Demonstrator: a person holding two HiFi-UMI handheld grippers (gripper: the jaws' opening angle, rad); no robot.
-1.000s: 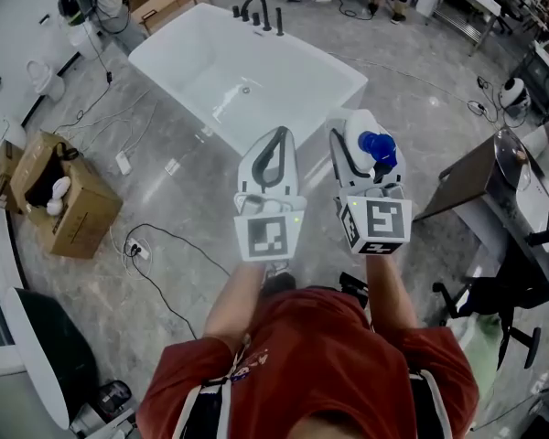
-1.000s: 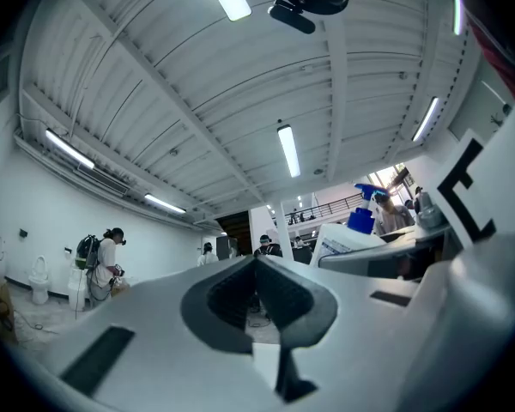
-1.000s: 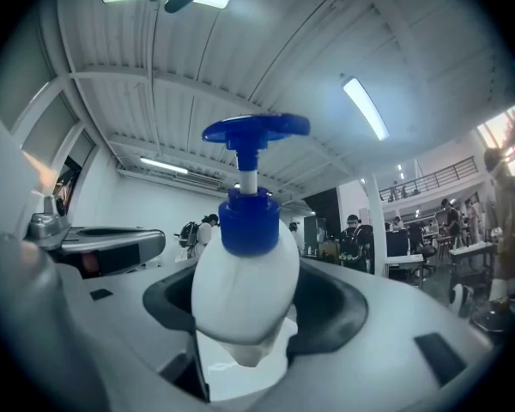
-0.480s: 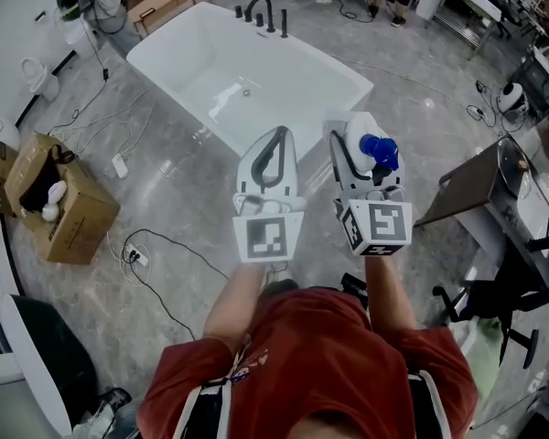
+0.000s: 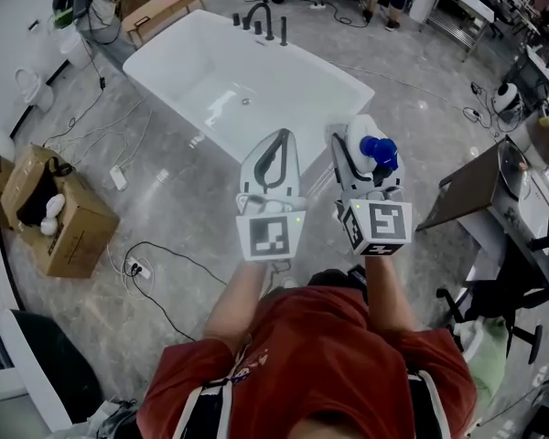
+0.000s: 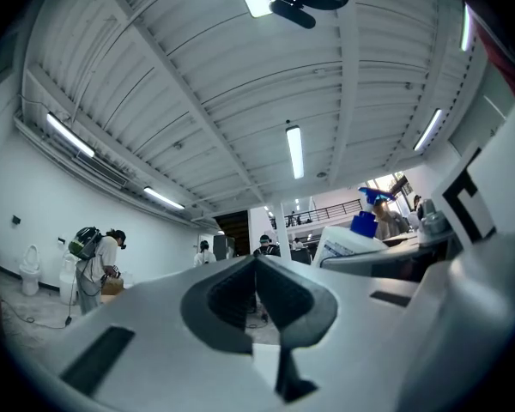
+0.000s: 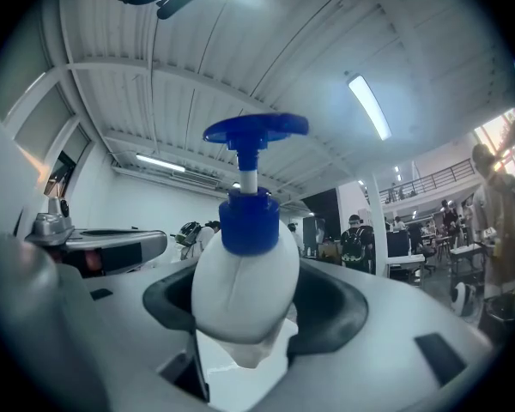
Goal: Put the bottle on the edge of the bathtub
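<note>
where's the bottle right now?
Head view, right of centre: the bottle is clamped in the right gripper, in the air just short of the bathtub, not on its edge.

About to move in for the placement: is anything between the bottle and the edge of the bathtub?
Nothing visible. The right gripper holds the bottle close to the nearest corner of the bathtub, with only floor showing around it. The left gripper, shut and empty, is alongside on the left, out of the path.
</note>
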